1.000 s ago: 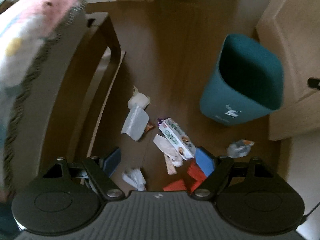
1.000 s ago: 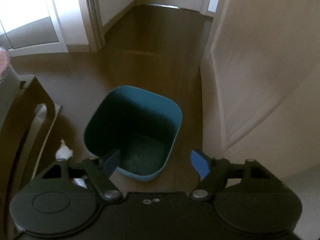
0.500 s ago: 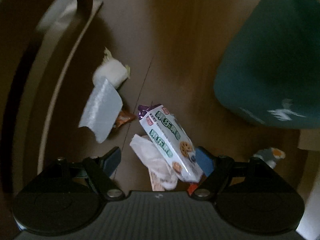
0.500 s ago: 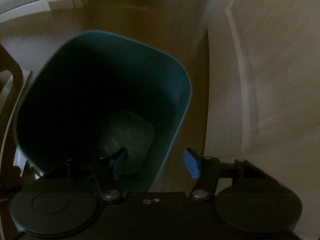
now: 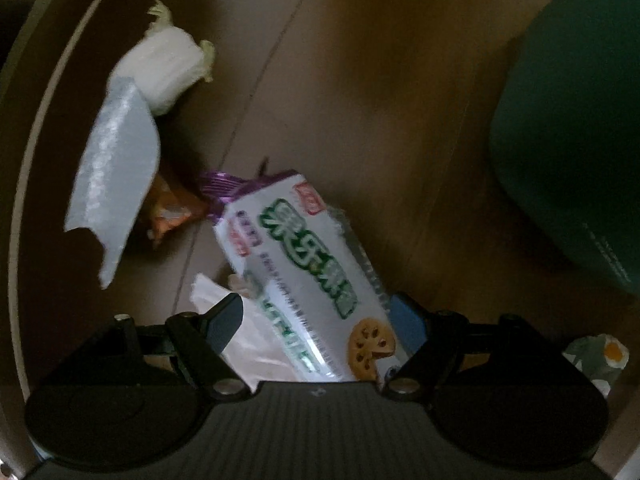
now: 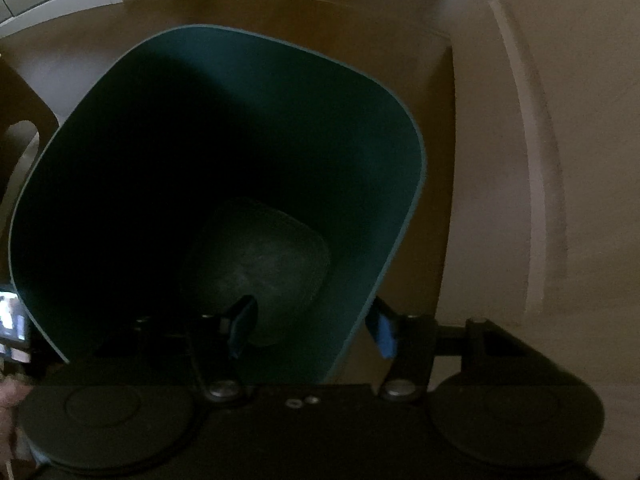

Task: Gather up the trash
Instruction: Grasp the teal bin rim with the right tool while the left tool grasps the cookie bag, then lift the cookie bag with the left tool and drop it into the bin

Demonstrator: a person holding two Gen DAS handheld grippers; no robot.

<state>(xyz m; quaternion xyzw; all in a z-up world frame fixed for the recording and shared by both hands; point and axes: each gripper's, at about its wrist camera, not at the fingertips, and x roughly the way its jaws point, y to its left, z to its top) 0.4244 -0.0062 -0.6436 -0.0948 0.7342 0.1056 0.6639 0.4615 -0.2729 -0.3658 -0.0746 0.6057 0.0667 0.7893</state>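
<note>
Right now our right tongs (image 6: 310, 328) straddle the near wall of the teal bin (image 6: 400, 208), wide and empty, while our left tongs (image 5: 316, 320), also wide, bracket the biscuit packet (image 5: 308, 276) lying left of that bin, its long axis running away from us.
</note>
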